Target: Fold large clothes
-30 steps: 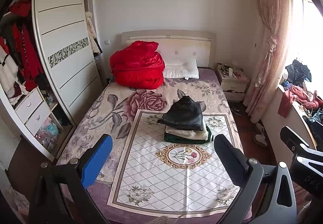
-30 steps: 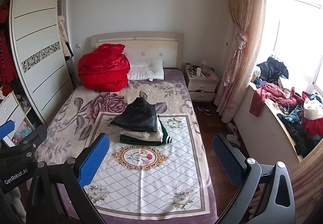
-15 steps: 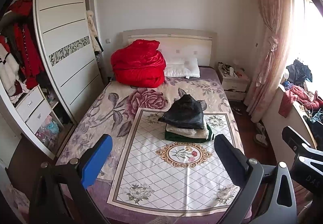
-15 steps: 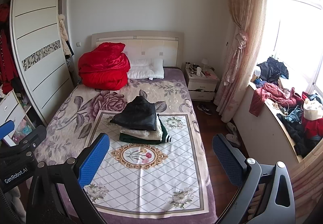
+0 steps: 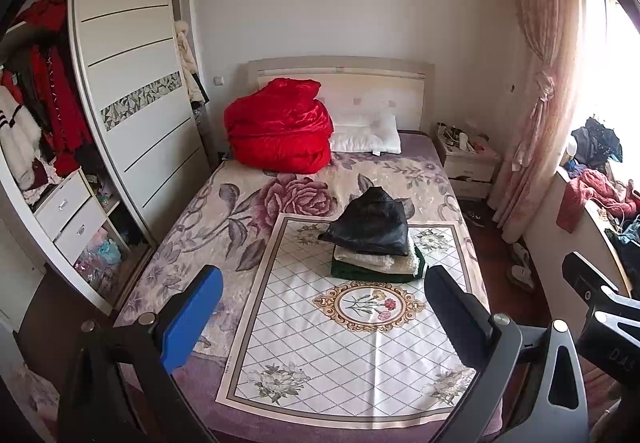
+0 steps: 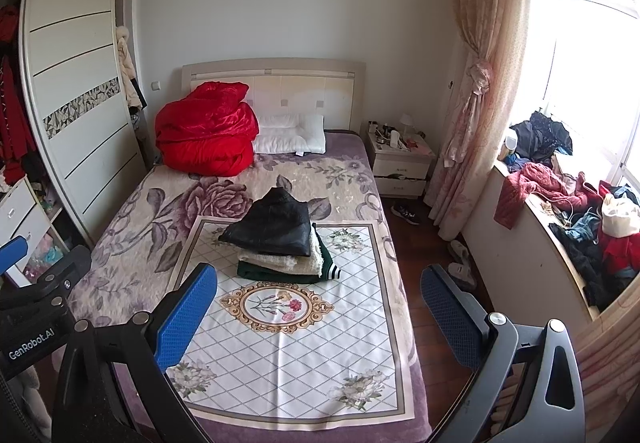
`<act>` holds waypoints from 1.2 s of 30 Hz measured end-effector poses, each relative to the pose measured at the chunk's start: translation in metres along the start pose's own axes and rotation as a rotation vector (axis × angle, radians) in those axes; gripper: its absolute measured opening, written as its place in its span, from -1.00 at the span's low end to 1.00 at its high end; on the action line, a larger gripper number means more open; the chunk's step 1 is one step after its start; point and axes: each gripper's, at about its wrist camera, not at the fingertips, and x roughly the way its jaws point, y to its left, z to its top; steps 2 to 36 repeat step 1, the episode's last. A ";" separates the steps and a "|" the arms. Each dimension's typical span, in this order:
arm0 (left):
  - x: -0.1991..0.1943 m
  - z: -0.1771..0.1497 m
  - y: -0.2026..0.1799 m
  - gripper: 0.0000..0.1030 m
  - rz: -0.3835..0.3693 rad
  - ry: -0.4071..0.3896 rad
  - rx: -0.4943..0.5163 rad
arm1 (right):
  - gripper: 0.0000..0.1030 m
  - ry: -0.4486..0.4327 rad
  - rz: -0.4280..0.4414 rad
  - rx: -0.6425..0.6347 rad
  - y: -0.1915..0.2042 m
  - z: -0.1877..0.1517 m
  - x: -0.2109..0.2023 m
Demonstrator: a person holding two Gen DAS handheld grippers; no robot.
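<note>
The left gripper (image 5: 320, 319) was held with its jaws wide apart and nothing between them, above the foot of the bed (image 5: 180, 231), and the right gripper (image 6: 320, 317) beside it stood just as open and just as empty. Outward from both, along the line of their fingers, lay the white diamond-patterned mat (image 5: 344, 355) spread over the floral bedcover, and on the mat's far half rested the stack of folded clothes (image 5: 374, 243): a dark green layer at the bottom, a cream fleecy one above it, and a black leather-like garment (image 6: 272, 225) on top. The stack sat ahead of the grippers and well apart from them, a little right of centre in the left wrist view and a little left of centre in the right wrist view, so it lay roughly between the two and neither hand looked clearly nearer. Its long side ran across the bed, square to the grippers' reach. To the right, well off the bed, a heap of unfolded clothes (image 6: 568, 203) covered the window ledge (image 6: 532, 275); by my judgement the next garment would come from there, which would favour the right hand.
</note>
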 end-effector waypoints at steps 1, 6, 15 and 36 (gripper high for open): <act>0.001 0.000 0.001 1.00 -0.004 0.002 0.001 | 1.00 0.000 0.000 0.000 0.000 -0.002 0.000; 0.001 0.000 0.001 1.00 -0.004 0.002 0.001 | 1.00 0.000 0.000 0.000 0.000 -0.002 0.000; 0.001 0.000 0.001 1.00 -0.004 0.002 0.001 | 1.00 0.000 0.000 0.000 0.000 -0.002 0.000; 0.001 0.000 0.001 1.00 -0.004 0.002 0.001 | 1.00 0.000 0.000 0.000 0.000 -0.002 0.000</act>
